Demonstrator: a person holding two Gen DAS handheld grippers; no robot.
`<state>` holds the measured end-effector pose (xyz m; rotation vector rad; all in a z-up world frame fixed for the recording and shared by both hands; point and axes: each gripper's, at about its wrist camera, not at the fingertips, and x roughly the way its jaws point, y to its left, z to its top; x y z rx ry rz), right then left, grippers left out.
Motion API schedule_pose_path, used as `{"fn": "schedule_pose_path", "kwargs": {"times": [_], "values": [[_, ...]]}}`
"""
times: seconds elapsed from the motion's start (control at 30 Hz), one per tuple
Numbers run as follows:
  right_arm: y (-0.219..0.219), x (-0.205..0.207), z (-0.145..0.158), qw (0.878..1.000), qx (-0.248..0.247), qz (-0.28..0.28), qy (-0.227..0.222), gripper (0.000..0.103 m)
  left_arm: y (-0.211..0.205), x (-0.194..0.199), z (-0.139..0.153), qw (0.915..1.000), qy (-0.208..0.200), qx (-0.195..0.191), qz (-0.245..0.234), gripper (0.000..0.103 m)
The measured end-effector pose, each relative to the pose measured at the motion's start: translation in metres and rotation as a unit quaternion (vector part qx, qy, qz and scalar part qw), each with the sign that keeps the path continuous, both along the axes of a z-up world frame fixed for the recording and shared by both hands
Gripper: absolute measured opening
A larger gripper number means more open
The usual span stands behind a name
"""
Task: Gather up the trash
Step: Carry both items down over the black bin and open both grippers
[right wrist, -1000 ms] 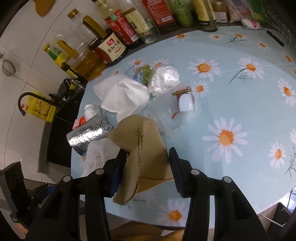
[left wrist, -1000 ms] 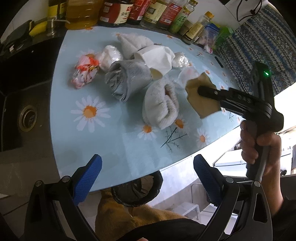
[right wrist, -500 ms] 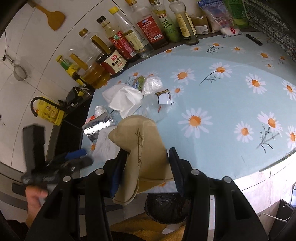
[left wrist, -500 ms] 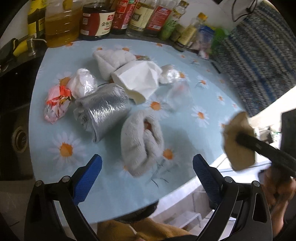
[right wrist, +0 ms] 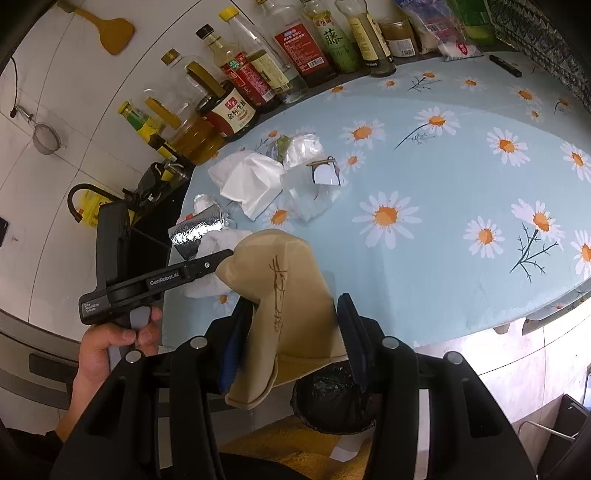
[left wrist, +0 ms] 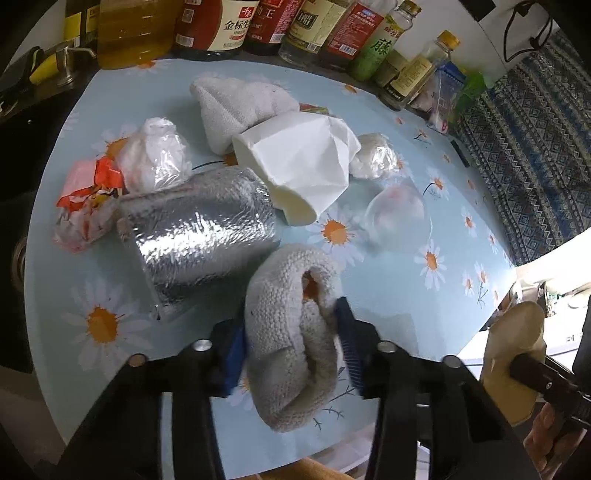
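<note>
A rolled grey-white cloth (left wrist: pixel 280 295) lies at the near edge of the daisy-print table (left wrist: pixel 399 306). My left gripper (left wrist: pixel 290 339) is closing its jaws on it, and both blue pads press its sides. My right gripper (right wrist: pixel 293 314) is shut on a tan paper piece (right wrist: pixel 284 266), held off the table's front edge above a black-lined bin (right wrist: pixel 332 402). Behind the cloth lie a silver foil bag (left wrist: pixel 199 240), a white paper wad (left wrist: pixel 303 162), a red wrapper (left wrist: pixel 88 195) and crumpled plastic (left wrist: pixel 155 155).
Sauce and oil bottles (left wrist: pixel 295 26) line the table's far edge. A second white cloth (left wrist: pixel 236 99) and clear plastic pieces (left wrist: pixel 399 218) sit mid-table. A dark sink (left wrist: pixel 18 258) borders the left side. A patterned fabric (left wrist: pixel 535 147) rises at the right.
The left gripper moved forward and down to the rolled cloth and closed its wide-open jaws on it. The right gripper carried the tan piece back off the table, over the bin.
</note>
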<state>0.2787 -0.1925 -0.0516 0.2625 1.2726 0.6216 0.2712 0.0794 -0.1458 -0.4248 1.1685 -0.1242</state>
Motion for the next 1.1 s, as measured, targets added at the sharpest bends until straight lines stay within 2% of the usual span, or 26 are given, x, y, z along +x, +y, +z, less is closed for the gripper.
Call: {"fn": "schedule_pose_path", "kwargs": {"times": [0.1, 0.3, 0.6, 0.87, 1.1], "values": [[0.002, -0.002, -0.002, 1.0, 0.001, 0.008, 0.001, 0.048, -0.002, -0.004, 0.004, 0.9999, -0.01, -0.002, 0.002, 0.033], [0.005, -0.008, -0.001, 1.0, 0.009, 0.029, 0.0, 0.048, -0.005, -0.028, 0.023, 0.9993, -0.034, -0.008, 0.009, 0.032], [0.016, -0.029, 0.0, 0.997, 0.017, 0.075, -0.002, 0.049, -0.01, -0.091, 0.045, 0.9978, -0.058, -0.014, 0.027, 0.032], [0.021, -0.061, -0.013, 0.994, 0.015, 0.11, 0.009, 0.049, -0.018, -0.146, 0.031, 0.9979, -0.045, -0.024, 0.041, 0.032], [0.017, -0.089, -0.053, 0.99, 0.001, 0.128, 0.052, 0.049, -0.028, -0.183, -0.006, 0.9977, -0.006, -0.038, 0.056, 0.032]]}}
